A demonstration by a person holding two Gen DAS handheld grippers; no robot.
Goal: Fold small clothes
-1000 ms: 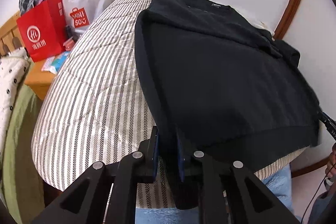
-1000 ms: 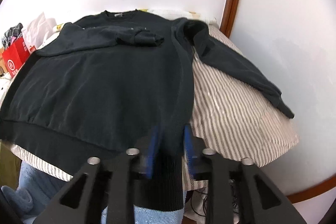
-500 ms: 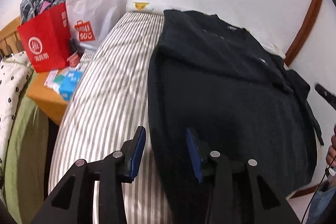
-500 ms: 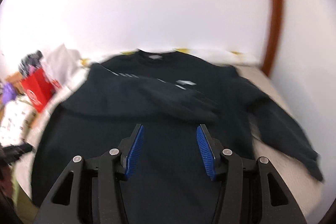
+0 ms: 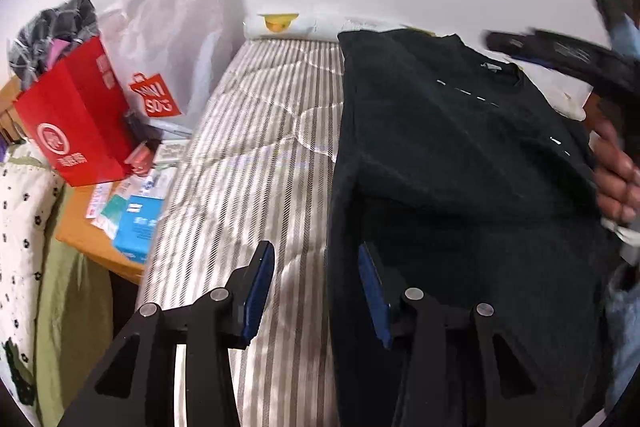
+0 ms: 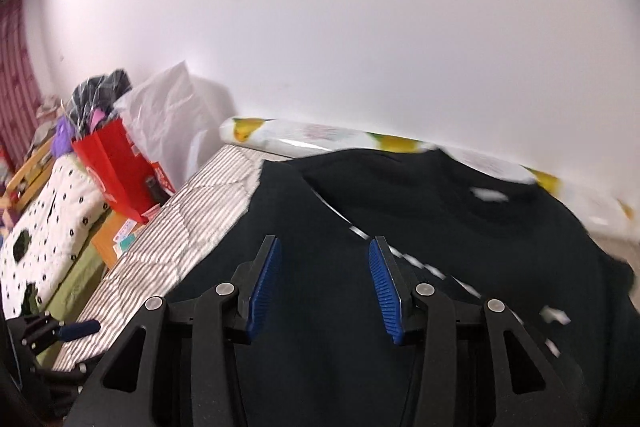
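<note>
Flat on the striped quilted bed (image 5: 256, 155), a soft black sweater (image 5: 460, 187) lies lengthwise, collar toward the wall, under two part-open, empty grippers: left (image 5: 316, 291), and right (image 6: 324, 283) closing.

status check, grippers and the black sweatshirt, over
Left gripper open, empty. Right gripper closing, nothing between pads. Black sweatshirt flat on striped bed. Nothing in the way.
</note>
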